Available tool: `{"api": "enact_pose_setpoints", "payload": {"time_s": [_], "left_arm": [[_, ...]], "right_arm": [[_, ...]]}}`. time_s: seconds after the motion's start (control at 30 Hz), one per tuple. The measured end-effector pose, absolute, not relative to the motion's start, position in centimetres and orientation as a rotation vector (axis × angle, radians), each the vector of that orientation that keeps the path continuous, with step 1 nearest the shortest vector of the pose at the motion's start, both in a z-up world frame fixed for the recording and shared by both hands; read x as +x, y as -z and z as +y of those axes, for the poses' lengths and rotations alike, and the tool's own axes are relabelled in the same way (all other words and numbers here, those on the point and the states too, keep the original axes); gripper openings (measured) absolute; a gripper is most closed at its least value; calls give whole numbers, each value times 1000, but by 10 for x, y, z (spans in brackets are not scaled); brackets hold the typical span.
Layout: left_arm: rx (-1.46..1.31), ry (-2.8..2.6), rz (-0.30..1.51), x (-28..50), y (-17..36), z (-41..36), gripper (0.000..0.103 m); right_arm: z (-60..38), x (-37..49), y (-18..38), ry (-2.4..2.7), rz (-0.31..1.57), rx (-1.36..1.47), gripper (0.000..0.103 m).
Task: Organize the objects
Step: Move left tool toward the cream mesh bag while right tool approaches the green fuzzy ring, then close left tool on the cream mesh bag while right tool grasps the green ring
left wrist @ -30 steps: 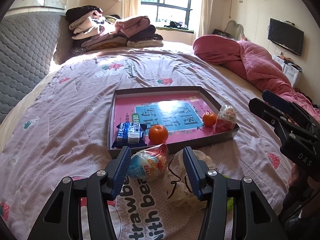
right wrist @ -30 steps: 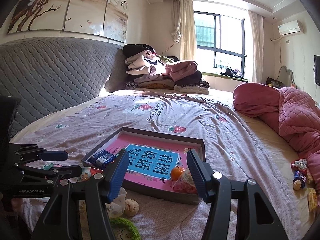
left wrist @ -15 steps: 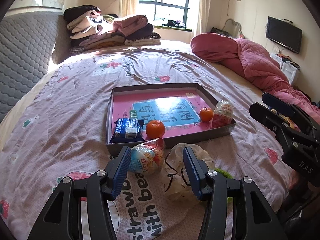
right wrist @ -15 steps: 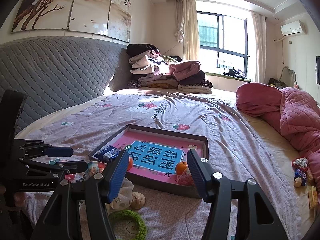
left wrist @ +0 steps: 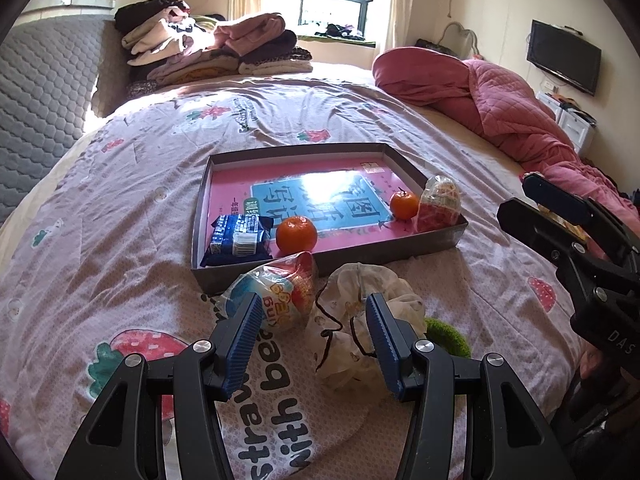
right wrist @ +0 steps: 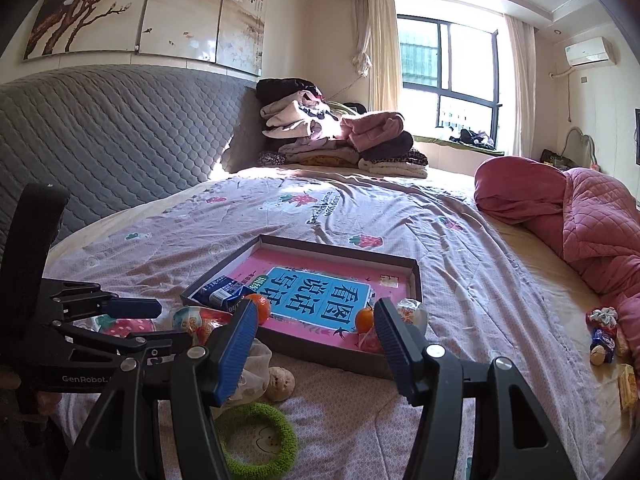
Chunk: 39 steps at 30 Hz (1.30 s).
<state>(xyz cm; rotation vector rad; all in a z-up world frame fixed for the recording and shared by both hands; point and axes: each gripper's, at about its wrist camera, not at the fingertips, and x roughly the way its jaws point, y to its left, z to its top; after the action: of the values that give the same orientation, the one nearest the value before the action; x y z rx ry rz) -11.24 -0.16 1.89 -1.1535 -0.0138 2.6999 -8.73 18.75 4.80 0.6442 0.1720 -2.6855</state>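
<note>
Tray (left wrist: 436, 242) holds four items (two oranges, two packets). Egg packet (left wrist: 276, 298), pouch (left wrist: 360, 320), ring (right wrist: 256, 440) remain at tray's 6 o'clock. Left gripper (left wrist: 310, 340), right gripper (right wrist: 312, 344): fingers spread, empty.

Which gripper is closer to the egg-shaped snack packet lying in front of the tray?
Left. The left gripper hovers just short of the egg-shaped snack packet, fingers open. The right gripper sits off to the packet's right, farther away.

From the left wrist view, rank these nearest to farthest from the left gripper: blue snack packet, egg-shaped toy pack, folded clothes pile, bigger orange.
1. Egg-shaped toy pack, on the bedspread just ahead of the left gripper.
2. Bigger orange and blue snack packet, at the tray's near edge: too close to call.
3. Folded clothes pile, by the window.
</note>
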Motion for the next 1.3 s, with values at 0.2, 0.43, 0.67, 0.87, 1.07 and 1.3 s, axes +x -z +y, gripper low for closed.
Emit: {"api": "enact_pose_setpoints", "payload": {"time_s": [0.2,0.43,0.67,0.87,1.07,1.3], "left_arm": [[-1187,-2678,-23,-114,-13,-1,56],[-1210,-2664,-8,-115,-8,1,56],[-1247,-2651,-7,-117,-2,1,56],[-1262,-2642,3,-118,1,1,56],[-1287,-2626,12,-120,6,3,56],[-1314,-2607,12,-122,13,5,56]], "right_arm": [[186,-86,-44,2673,182,663,60],[185,-86,-34,2648,193,732,60],[182,-88,-21,2615,219,824,60],[179,-89,-11,2584,246,882,60],[174,-90,-2,2538,271,939,60],[173,-92,9,2500,294,1013,60]]}}
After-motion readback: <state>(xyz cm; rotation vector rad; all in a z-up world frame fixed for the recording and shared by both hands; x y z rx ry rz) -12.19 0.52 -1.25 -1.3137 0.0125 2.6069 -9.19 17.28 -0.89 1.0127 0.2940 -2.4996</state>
